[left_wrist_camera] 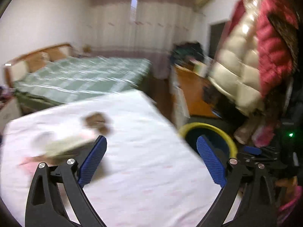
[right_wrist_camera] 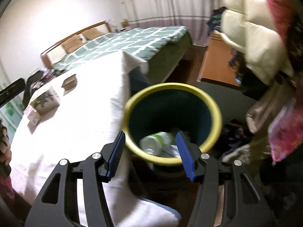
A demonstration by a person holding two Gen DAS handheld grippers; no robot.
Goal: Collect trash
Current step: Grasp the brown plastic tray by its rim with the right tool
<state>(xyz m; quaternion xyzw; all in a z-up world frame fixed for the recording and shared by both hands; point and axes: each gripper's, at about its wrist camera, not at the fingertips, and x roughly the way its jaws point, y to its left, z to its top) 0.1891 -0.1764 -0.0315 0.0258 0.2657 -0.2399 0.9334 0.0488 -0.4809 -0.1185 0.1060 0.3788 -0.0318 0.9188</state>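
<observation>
1. While the left wrist view is smeared by motion, the main things read well enough. The left gripper (left_wrist_camera: 151,157) hangs over the white-covered table (left_wrist_camera: 144,170) with its jaws spread wide and nothing between the pads (left_wrist_camera: 93,158). Trash is left on the cloth ahead of it: a flat box (left_wrist_camera: 64,145) just beside the left finger, and a brown scrap (left_wrist_camera: 96,122) a little beyond. The yellow-rimmed bin (left_wrist_camera: 225,134) stands off the table's right edge, partly behind the right finger.

2. From the right wrist view, the right gripper (right_wrist_camera: 151,151) hovers above the bin (right_wrist_camera: 214,106), jaws about half apart, gripping nothing. Its left finger falls outside the rim, its right over the mouth. Inside the bin lies a clear plastic bottle (right_wrist_camera: 157,141) with other pale scraps I cannot tell apart, so some collecting looks done.

3. Same view, the table (right_wrist_camera: 75,132) holds the printed box (right_wrist_camera: 45,100), a small pinkish packet (right_wrist_camera: 32,115) touching it, and a torn cardboard piece (right_wrist_camera: 70,83) farther back.

4. Judgement: partway through. Bin is partly filled; at least three table items are left to collect.
</observation>
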